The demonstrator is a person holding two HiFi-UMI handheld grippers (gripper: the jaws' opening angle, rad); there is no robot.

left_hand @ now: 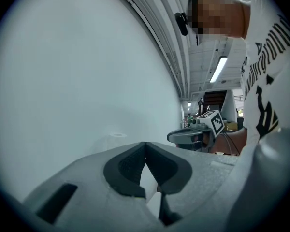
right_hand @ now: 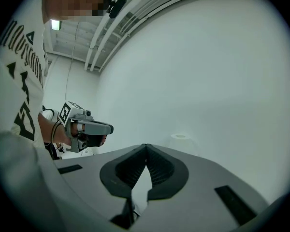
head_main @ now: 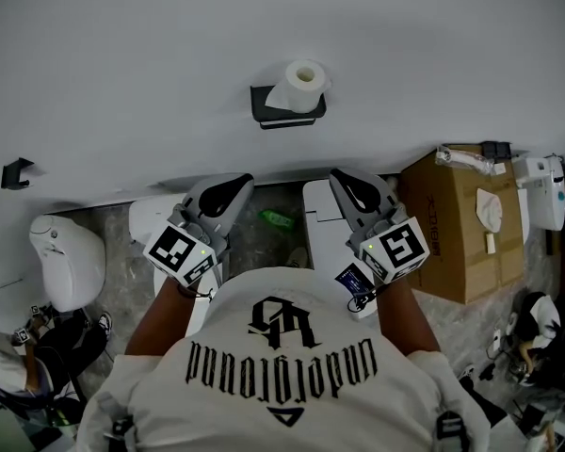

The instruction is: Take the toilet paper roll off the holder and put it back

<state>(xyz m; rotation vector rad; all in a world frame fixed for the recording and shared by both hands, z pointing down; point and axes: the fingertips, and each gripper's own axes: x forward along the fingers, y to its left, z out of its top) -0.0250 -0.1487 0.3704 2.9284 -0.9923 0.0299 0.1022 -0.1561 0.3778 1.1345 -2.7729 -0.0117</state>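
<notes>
Toilet paper roll (head_main: 304, 85) stands on end on the black holder (head_main: 287, 113) fixed to the white wall (head_main: 122, 64), with a loose end trailing down onto the holder. My left gripper (head_main: 237, 185) and right gripper (head_main: 341, 177) are both well short of the holder, one off to each side of it, pointing at the wall. Jaws on both are fully closed, tips touching, nothing between them.

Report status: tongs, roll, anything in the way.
Left tongs shut, empty; right tongs shut, empty. Toilet paper roll sits on the holder, untouched, ahead of both. Path to it looks clear.
</notes>
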